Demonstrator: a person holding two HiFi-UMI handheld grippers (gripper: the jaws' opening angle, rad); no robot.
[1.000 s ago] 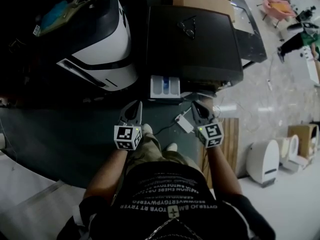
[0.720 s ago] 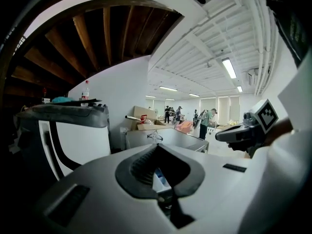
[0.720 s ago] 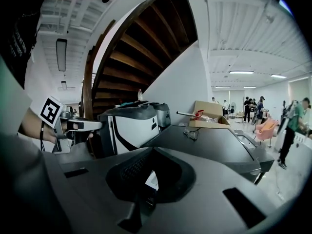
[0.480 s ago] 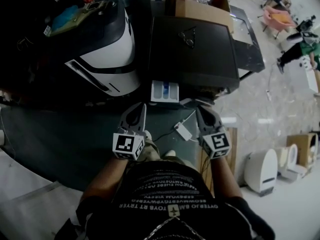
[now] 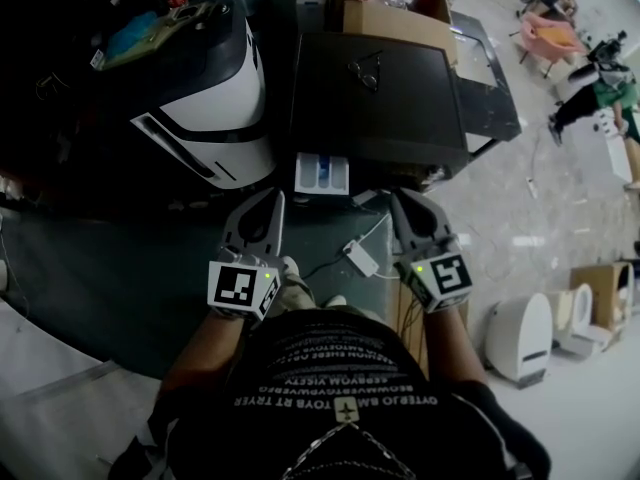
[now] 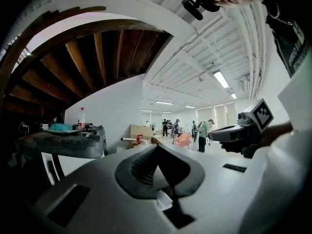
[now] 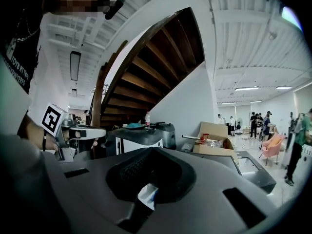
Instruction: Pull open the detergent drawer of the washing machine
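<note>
White drawer [image 5: 323,174] open, just beyond left claw [image 5: 268,204].

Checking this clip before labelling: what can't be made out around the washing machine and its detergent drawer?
- Washing machine front: head view looks down on its top only.
- Detergent drawer compartments: too small in head view to tell what they hold.
- Small thing on top of it: too small to name.

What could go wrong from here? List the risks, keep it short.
The detergent drawer juts out of the washing machine, just ahead of the shut, empty left gripper and right gripper; a forward swing might knock it. A white adapter with its cable lies on the floor by the person's feet: a possible trip. Glasses on the machine's top could slide if it is jolted.
</note>
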